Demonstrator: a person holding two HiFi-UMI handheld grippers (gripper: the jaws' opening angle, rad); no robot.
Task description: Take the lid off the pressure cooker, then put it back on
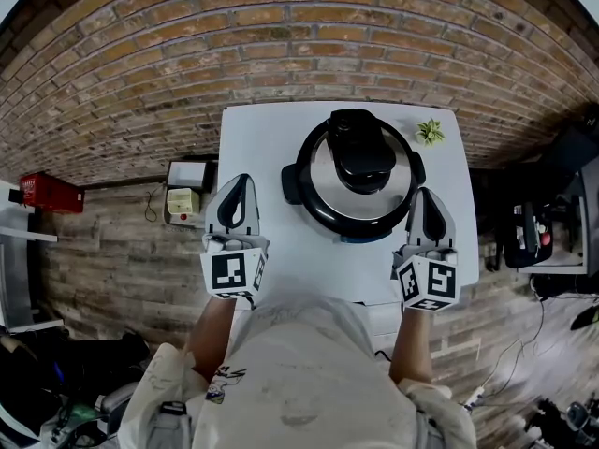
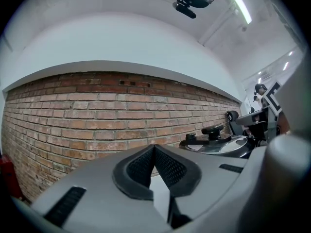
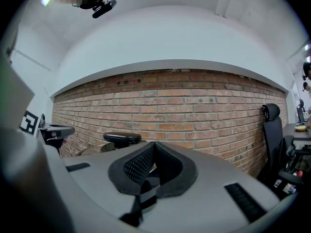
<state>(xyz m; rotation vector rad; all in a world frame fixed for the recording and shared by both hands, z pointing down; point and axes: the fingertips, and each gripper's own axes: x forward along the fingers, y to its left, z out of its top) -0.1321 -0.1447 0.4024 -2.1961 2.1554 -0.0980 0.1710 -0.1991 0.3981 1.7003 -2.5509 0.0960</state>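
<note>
At the left, the left gripper (image 1: 240,181) is held level near the left edge of the white table (image 1: 257,134), pointed toward the brick wall (image 1: 187,64). Its jaws are pressed together, pad to pad, with nothing caught between them.

Moving across, the pressure cooker (image 1: 309,204) is found on the table between the two grippers and a little ahead of them. A round black body is seen, with a stubby black lug on each side. The lid (image 1: 323,181) is seated on it, a shiny steel dome ringed in black. A chunky black handle (image 1: 360,148) is laid across its top from the far rim to the centre.

A small green plant (image 1: 430,131) is spotted behind it, at the far right corner.

Then the right gripper (image 1: 423,193) is held just beside the cooker's right flank; whether it touches cannot be told. Its jaws are shut too — nothing is gripped.
</note>
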